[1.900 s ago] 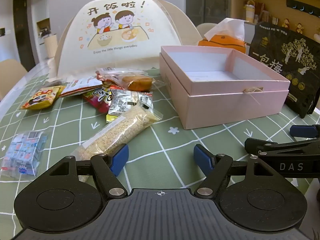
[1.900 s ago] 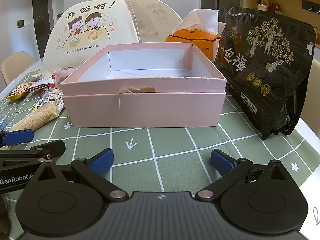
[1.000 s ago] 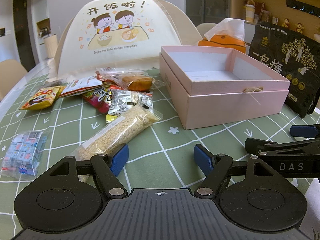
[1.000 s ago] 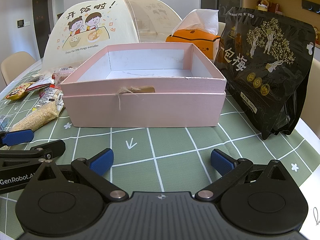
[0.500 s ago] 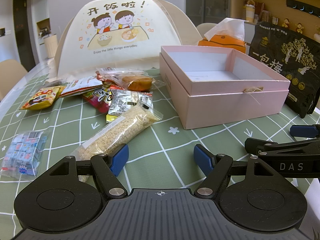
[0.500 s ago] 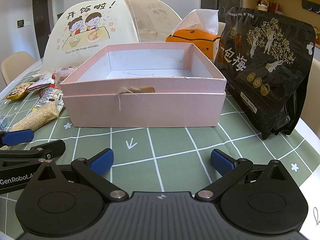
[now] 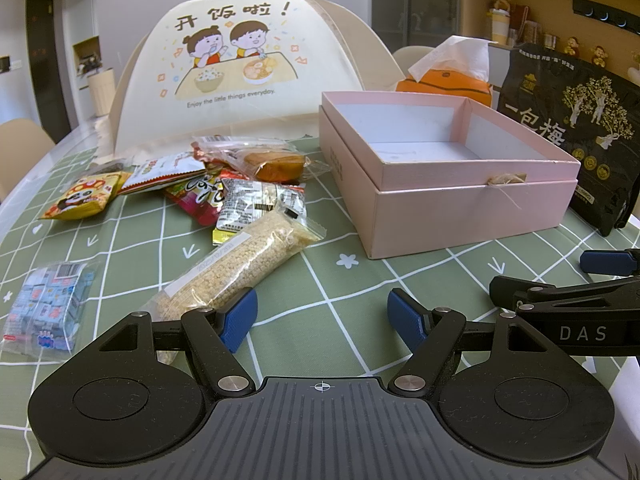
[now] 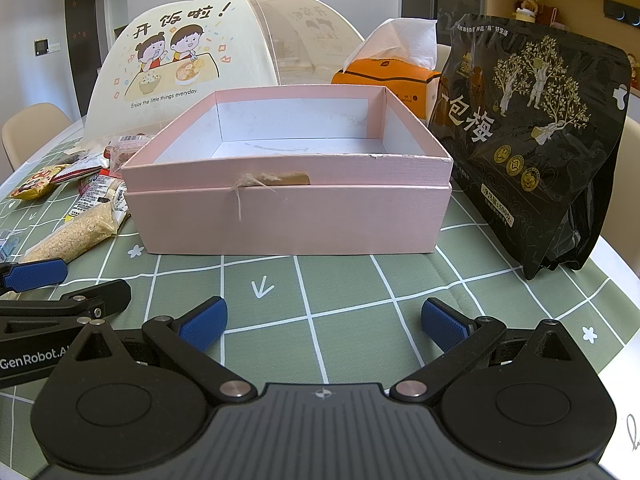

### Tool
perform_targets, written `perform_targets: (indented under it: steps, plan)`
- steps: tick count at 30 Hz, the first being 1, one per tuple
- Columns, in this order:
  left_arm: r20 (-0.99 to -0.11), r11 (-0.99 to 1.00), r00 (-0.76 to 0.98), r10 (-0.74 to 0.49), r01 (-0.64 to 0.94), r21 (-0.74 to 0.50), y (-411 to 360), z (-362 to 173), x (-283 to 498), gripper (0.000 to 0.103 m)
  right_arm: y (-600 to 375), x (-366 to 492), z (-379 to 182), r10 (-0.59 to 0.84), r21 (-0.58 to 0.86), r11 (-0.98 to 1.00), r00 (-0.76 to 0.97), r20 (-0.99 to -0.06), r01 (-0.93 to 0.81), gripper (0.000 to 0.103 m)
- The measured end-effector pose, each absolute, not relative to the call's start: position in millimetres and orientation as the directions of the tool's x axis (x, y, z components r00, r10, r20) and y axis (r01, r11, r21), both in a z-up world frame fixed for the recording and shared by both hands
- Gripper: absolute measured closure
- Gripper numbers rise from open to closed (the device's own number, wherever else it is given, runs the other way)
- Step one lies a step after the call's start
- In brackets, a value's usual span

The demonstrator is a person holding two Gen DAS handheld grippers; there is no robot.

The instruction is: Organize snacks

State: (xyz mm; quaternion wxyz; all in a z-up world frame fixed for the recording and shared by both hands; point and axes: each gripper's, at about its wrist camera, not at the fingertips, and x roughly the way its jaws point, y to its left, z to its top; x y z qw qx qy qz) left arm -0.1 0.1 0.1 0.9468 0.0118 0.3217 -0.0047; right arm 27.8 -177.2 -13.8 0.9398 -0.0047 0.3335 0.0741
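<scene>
An open pink box (image 7: 472,200) (image 8: 288,216) stands empty on the green checked tablecloth. Left of it lies a heap of wrapped snacks: a long grain bar (image 7: 240,268) (image 8: 72,236), a black-and-white packet (image 7: 256,204), a cake in clear wrap (image 7: 276,166), a yellow cartoon packet (image 7: 84,200) and a blue packet (image 7: 44,308). My left gripper (image 7: 322,318) is open just above the cloth, its left finger beside the grain bar's near end. My right gripper (image 8: 324,322) is open in front of the box, holding nothing.
A domed mesh food cover (image 7: 240,72) stands behind the snacks. An orange tissue box (image 8: 384,76) sits behind the pink box, and a tall black snack bag (image 8: 528,140) stands to its right. The table edge (image 8: 624,280) runs close on the right.
</scene>
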Motion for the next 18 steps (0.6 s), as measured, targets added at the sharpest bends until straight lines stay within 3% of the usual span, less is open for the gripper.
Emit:
perform_targets:
  steps: [18]
  plan:
    - [-0.609,1.000,0.793,-0.001,0.016,0.020,0.5,-1.7,0.6,0.024,-177.3,27.8,-13.8,0.136,0.041,0.989,0.766,-0.628,-0.143,0.000]
